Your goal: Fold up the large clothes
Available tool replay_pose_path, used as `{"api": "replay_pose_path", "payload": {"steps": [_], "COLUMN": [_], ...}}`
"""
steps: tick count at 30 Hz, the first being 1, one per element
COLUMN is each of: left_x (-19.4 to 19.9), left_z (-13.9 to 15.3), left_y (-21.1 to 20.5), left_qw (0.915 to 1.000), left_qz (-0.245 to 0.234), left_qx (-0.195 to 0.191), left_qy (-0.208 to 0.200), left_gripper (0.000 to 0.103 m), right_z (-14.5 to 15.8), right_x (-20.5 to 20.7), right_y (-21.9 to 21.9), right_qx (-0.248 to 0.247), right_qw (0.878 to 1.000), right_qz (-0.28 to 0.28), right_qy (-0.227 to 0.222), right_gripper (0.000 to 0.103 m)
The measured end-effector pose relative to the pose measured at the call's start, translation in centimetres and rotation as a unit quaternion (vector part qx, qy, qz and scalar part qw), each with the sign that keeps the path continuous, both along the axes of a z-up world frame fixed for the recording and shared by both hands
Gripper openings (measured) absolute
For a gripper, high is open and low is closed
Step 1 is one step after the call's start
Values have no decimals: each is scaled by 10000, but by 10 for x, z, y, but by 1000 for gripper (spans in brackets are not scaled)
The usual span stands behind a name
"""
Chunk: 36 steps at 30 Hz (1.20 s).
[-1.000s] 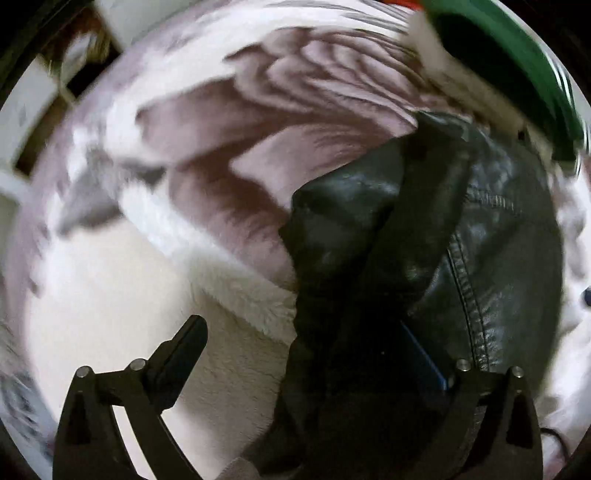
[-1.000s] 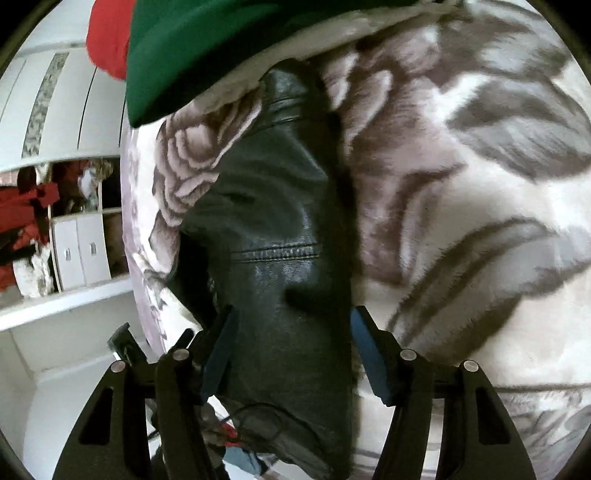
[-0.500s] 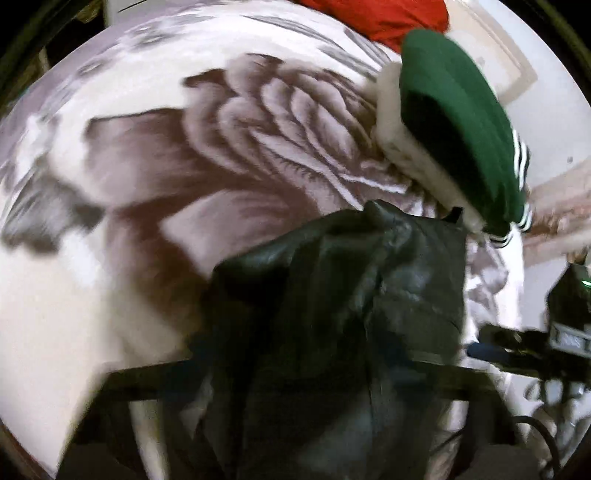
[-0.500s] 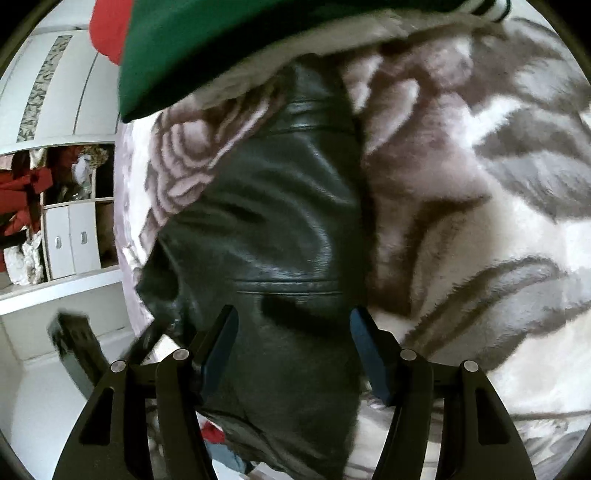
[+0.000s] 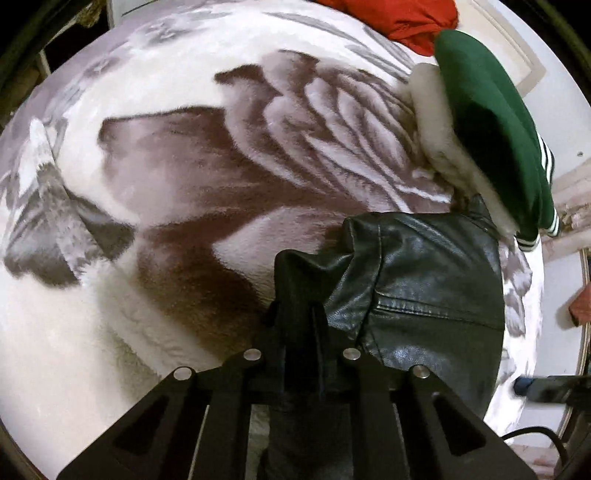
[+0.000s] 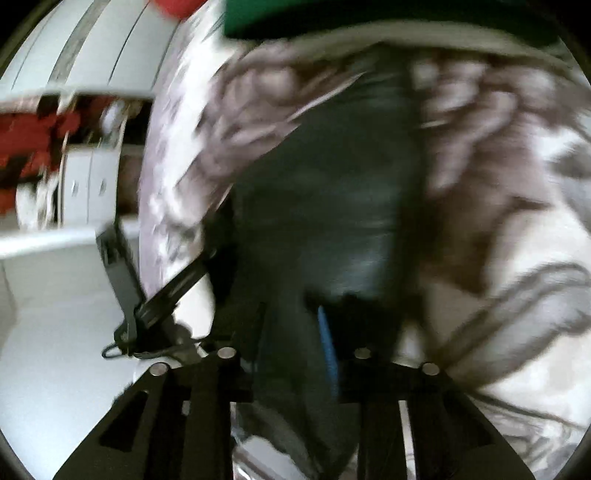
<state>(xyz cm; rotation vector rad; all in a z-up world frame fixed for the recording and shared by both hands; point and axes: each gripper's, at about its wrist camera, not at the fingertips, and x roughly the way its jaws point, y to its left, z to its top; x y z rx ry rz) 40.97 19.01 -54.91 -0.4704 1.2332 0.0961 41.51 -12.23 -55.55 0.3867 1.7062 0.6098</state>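
A black leather jacket (image 5: 424,280) lies bunched on a fuzzy blanket with a grey-brown floral print (image 5: 184,184). My left gripper (image 5: 306,291) is shut on the jacket's left edge, fingers close together with leather between them. In the blurred right wrist view the jacket (image 6: 332,192) runs up the middle, and my right gripper (image 6: 306,325) has closed in on its near edge, with a blue pad (image 6: 327,332) showing against the leather. The left gripper's body also shows in that view (image 6: 147,295).
A green jacket with white fleece lining (image 5: 491,122) lies just beyond the black jacket. A red garment (image 5: 399,18) lies behind it. White cabinets and shelves (image 6: 74,184) stand left of the bed. The blanket's edge (image 5: 524,295) is at the right.
My left gripper swung over the jacket's left edge and closed on it. My right gripper's fingers closed from wide apart onto the jacket's near edge; its view is now blurred by motion.
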Motion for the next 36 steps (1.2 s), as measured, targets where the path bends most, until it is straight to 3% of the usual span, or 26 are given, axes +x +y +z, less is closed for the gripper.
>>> {"api": "replay_pose_path", "payload": {"steps": [2,4,7,12,14,16,18,19,22,23,25,26,28,31,36], "left_x": [-5,-10,-16,-34,-48,-69,-94,-105,-129,-130,-127,-123,-112,-104,-97], "left_z": [2,-5,-16,30,51,74,89,93,89,82,64,53,26,-6,-22], "left_y": [1,7,15,13,9,1,-10,-16,-42,-54,-75,-82,-85,-72,-66], "left_qw": [10000,9998,9991,9986,9994,9997,9993,9992,9995,9995,9997,9994,9984,9972,9970], "left_qz": [53,164,222,218,222,223,178,189,159,148,91,69,115,297,168], "left_qx": [-69,-133,-368,-477,-270,116,295,336,278,270,163,137,227,-44,-113], "left_qy": [-46,-2,41,-98,-74,-80,-122,-106,65,118,175,297,510,681,747], "left_gripper": [14,15,17,20,21,33,70,78,80,79,40,11,10,10,10], "right_z": [-20,-58,-98,-78,-57,-35,-19,-12,-3,-3,-12,-17,-20,-26,-62], "right_x": [-8,-12,-8,-6,-9,-15,-25,-31,-43,-45,-49,-49,-53,-53,-48], "right_y": [32,51,47,38,29,18,8,4,-4,-6,-16,-19,-24,-11,17], "right_qx": [-186,-737,-645,-421,-323,-300,-290,-330,-590,-693,-806,-808,-754,-766,-1349], "right_qw": [9983,9941,9958,9954,9958,9970,9977,9978,9967,9961,9955,9957,9963,9956,9874], "right_qz": [529,786,425,545,555,537,506,502,551,536,487,413,364,537,826], "right_qy": [164,122,485,672,648,467,350,288,109,55,60,168,203,76,-22], "right_gripper": [12,5,0,0,12,19,20,21,21,20,21,20,20,20,17]}}
